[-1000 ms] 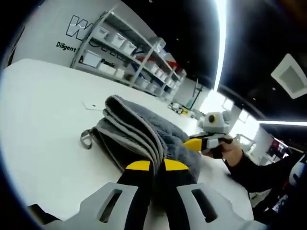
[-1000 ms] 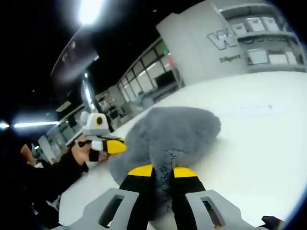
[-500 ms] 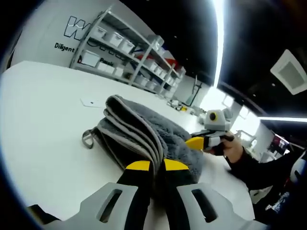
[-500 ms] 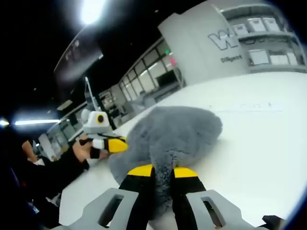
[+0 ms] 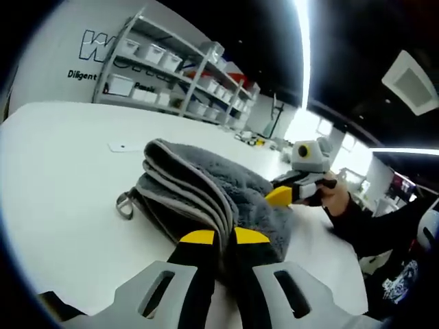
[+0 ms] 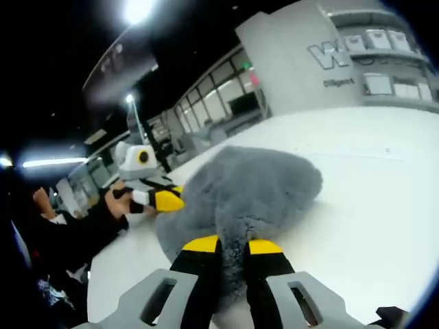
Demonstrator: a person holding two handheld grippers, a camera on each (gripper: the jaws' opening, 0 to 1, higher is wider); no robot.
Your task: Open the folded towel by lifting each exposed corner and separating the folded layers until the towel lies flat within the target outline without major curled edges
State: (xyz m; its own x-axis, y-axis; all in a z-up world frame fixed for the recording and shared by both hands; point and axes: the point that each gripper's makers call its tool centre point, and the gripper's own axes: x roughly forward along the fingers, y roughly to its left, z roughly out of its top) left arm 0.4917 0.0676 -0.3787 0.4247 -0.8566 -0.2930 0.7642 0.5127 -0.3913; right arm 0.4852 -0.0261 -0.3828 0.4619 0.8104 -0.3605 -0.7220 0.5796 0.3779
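White table (image 5: 55, 171), folded towel (image 5: 206, 185) pinched between both tongs

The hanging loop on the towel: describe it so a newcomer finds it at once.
On the white table lies a folded grey towel, its stacked pale-trimmed layers facing the left gripper view. At the stack's lower left corner a small grey loop sticks out onto the tabletop, the only thin strap beside the plush folds.

- Left tool (image 5: 217, 238): tips buried in the towel (image 5: 206, 185) folds.
- Right tool (image 6: 232, 245): tips sunk in the pile.
- Shelf (image 5: 171, 75) bins: contents too small to tell.
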